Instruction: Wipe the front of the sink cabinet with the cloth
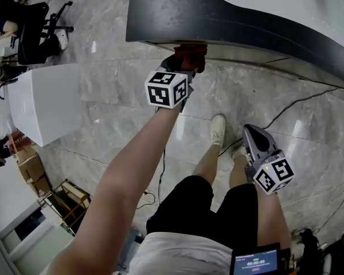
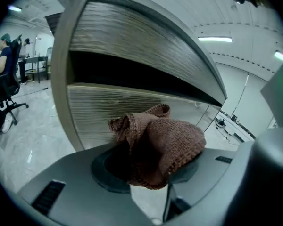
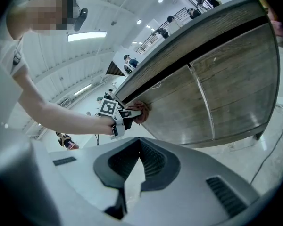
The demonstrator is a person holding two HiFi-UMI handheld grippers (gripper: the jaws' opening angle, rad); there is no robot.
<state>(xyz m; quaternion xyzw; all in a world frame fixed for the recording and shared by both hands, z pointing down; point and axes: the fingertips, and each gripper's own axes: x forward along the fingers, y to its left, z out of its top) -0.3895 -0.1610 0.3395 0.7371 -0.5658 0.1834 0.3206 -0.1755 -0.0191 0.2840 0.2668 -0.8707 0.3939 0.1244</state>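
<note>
A reddish-brown knitted cloth is bunched between the jaws of my left gripper, which is shut on it. In the head view the left gripper holds the cloth against the sink cabinet's front, just under the dark countertop edge. The ribbed wood-grain cabinet front fills the left gripper view, with a dark gap above it. My right gripper hangs low beside the person's leg, away from the cabinet. Its jaws meet with nothing between them. It looks at the cabinet doors and the cloth.
A white sink basin sits in the countertop. A white tub stands on the marble floor at left, with boxes nearer. A black cable crosses the floor right. Seated people and office chairs are far left.
</note>
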